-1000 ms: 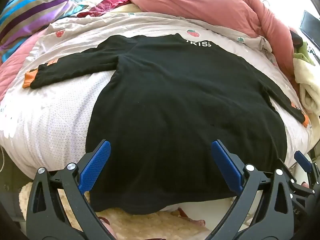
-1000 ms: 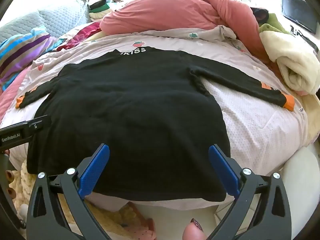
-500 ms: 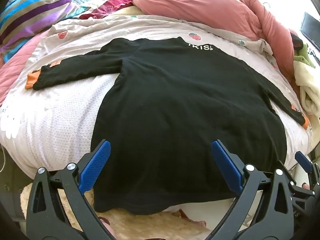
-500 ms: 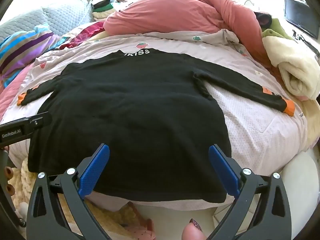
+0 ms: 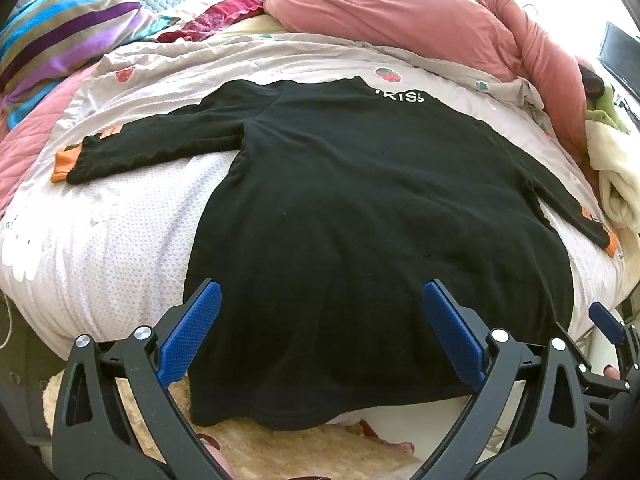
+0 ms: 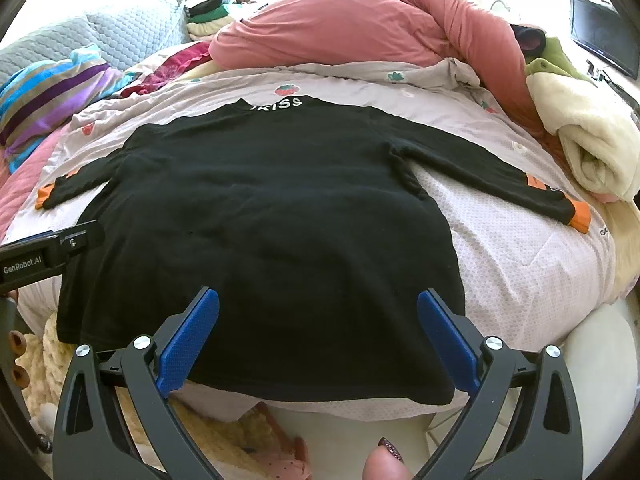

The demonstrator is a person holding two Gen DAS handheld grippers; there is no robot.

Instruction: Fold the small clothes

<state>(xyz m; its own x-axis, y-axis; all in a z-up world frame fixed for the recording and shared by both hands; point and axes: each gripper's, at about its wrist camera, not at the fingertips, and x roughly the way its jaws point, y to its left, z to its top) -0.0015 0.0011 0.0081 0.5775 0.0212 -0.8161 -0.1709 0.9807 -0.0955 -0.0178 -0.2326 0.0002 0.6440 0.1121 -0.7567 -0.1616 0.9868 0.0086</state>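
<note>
A black long-sleeved top (image 5: 360, 220) with orange cuffs and white lettering at the collar lies flat on the bed, sleeves spread out, hem hanging over the near edge; it also shows in the right wrist view (image 6: 272, 220). My left gripper (image 5: 320, 296) is open and empty, just above the hem on the left part. My right gripper (image 6: 318, 300) is open and empty, above the hem on the right part. The left sleeve cuff (image 5: 64, 164) and the right sleeve cuff (image 6: 580, 216) lie on the sheet.
A pale dotted sheet (image 5: 100, 248) covers the bed. A pink duvet (image 6: 360, 28) is heaped at the back. A striped pillow (image 5: 60, 40) lies at the back left, a cream blanket (image 6: 592, 148) at the right. A fluffy rug (image 5: 280, 448) lies below the bed edge.
Both grippers have moved slightly to the left and back along the hem; the top now sits a little more to the right in both views. Both jaws stay open.
</note>
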